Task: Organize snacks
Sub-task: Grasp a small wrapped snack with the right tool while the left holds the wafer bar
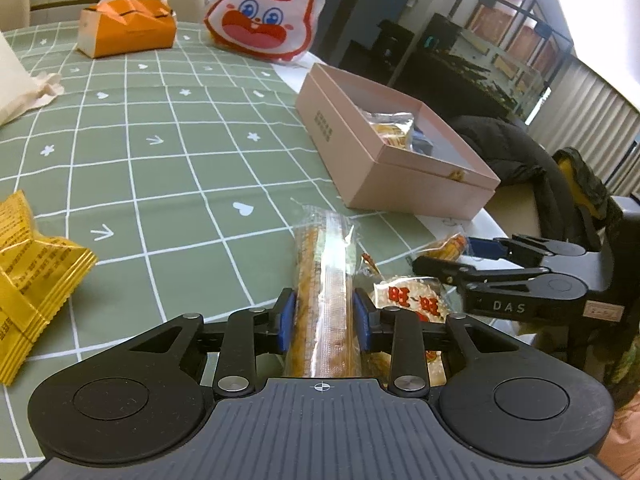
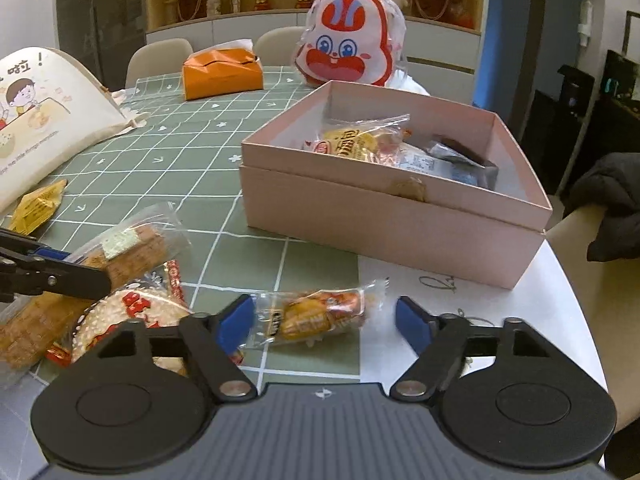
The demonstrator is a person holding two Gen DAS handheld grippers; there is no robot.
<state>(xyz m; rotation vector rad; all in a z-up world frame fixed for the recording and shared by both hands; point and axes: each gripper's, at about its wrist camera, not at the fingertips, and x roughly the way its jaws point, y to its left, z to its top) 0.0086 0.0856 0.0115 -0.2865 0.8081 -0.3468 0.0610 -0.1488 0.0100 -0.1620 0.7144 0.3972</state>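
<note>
My left gripper (image 1: 324, 312) is shut on a long clear-wrapped biscuit stick (image 1: 324, 264), which points away over the green checked tablecloth (image 1: 180, 160). A round rice cracker with red print (image 1: 408, 296) lies just right of it. In the right wrist view my right gripper (image 2: 324, 320) stands open around a small orange-wrapped snack (image 2: 316, 316) lying on the table; the right pad is clear of the wrapper. The open pink box (image 2: 360, 216) stands just beyond, with several packets inside. The long stick (image 2: 132, 244) and the cracker (image 2: 132, 308) lie at the left, under a finger of the left gripper (image 2: 72, 278).
A yellow packet (image 1: 32, 272) lies at the left. An orange tissue box (image 2: 222, 72) and a bunny-face bag (image 2: 348, 48) stand at the back, a printed canvas bag (image 2: 40, 120) at the far left. A dark jacket (image 2: 612, 200) hangs on a chair past the table's rounded right edge.
</note>
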